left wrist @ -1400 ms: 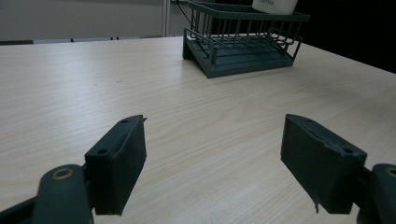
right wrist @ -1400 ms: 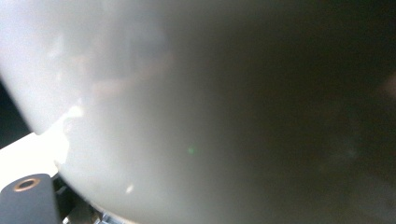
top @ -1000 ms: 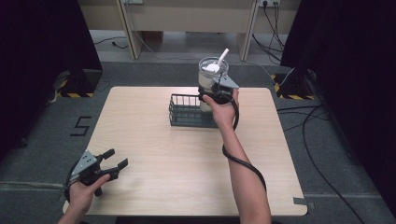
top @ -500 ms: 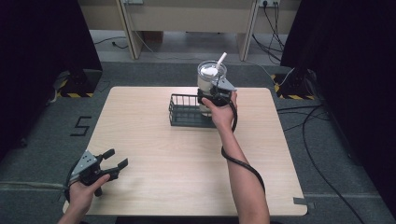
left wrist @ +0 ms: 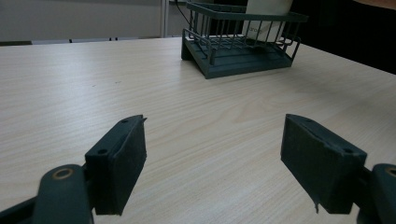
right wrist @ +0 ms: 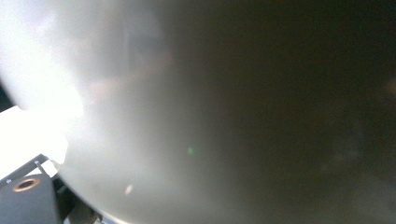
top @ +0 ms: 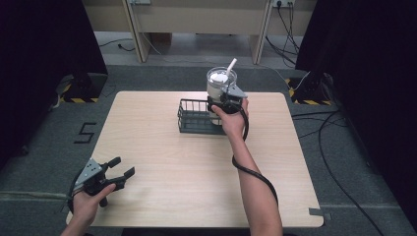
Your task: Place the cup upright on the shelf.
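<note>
Two grippers work over the table (top: 162, 196) in the high view: the right gripper (top: 222, 101) grips a clear cup (top: 220, 83) with a white straw (top: 230, 65), held above the right end of the dark wire basket (top: 194, 118); the left gripper (top: 115, 172) rests near the table's front left corner, jaws wide and empty. From the left gripper view, the spread jaws frame bare wood, the basket (left wrist: 243, 46) well beyond. Pressed close in the right gripper view, the cup's pale wall (right wrist: 163, 116) is a blur.

The left hand-held gripper (top: 119, 170) rests low at the near left, jaws spread wide. The right hand-held gripper (top: 220, 102) is extended far forward, arm outstretched, its jaws' stance unclear.
</note>
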### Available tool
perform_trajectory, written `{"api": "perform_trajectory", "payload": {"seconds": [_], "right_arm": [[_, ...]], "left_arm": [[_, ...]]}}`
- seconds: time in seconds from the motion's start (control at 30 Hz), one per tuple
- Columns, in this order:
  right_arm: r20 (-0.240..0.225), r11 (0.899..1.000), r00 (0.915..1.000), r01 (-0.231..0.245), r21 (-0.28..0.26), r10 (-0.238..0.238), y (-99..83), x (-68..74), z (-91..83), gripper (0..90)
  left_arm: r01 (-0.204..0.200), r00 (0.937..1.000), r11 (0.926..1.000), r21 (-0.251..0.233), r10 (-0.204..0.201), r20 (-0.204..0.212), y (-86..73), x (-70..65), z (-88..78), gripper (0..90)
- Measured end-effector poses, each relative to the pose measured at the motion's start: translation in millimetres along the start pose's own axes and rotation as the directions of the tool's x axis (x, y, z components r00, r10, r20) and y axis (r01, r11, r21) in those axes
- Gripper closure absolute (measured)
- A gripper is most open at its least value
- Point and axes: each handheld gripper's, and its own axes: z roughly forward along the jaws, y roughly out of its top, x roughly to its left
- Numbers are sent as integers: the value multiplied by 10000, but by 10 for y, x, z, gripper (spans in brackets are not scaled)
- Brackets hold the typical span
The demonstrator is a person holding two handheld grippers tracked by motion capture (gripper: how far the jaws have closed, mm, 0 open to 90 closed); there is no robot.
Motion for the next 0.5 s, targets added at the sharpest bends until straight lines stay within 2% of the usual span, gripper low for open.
{"api": "perform_trajectory", "payload": {"seconds": [0.5], "right_arm": [[-74, 9998, 9999, 104, -174, -105, -75, -5, 3, 100]], "left_arm": [[-48, 10000, 10000, 14, 48, 56, 1, -14, 8, 218]]}}
